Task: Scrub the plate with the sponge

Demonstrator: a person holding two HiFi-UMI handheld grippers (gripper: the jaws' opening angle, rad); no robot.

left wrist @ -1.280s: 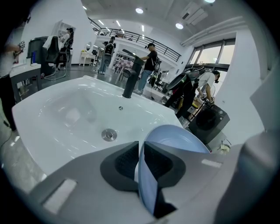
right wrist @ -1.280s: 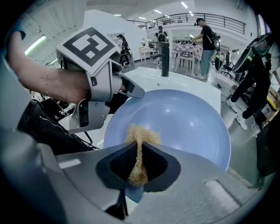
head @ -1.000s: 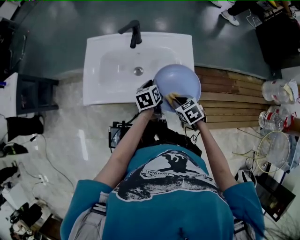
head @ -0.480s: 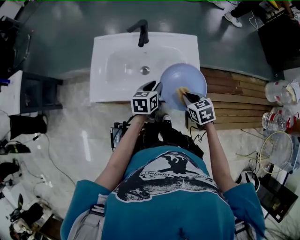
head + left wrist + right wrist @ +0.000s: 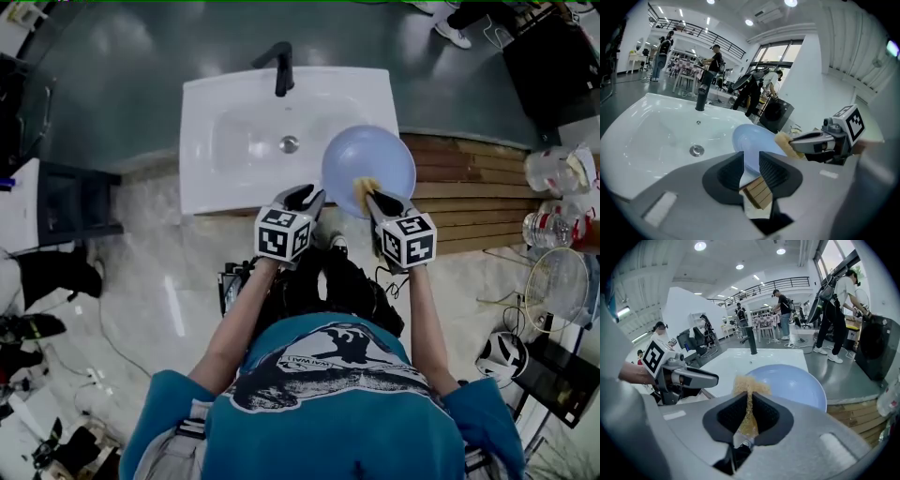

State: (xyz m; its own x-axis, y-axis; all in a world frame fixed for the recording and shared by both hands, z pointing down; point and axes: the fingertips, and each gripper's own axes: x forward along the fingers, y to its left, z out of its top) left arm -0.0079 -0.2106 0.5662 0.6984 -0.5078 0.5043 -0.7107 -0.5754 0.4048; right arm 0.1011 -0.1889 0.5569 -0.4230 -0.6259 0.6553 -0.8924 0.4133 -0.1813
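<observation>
The plate (image 5: pixel 370 155) is round, smooth and pale blue, and a bit shiny. It is tipped up over the right edge of the sink (image 5: pixel 202 141), partly above the wooden slats (image 5: pixel 469 187). The sponge (image 5: pixel 363 186) is yellow-brown and rough, and it sits on the near part of the plate's face. The right gripper (image 5: pixel 749 408) pinches the sponge hard, so the sponge is squashed thin between its jaws and puffs out past the tips. The left gripper (image 5: pixel 751 161) has its jaws spread apart. They opened up and have just closed a little. The plate's near rim shows in the gap, and the pads do not look to press on it. There is one plate, one sponge, one white sink with one black tap (image 5: pixel 281 66) and one drain (image 5: pixel 289 144), and two grippers, one in each hand.
</observation>
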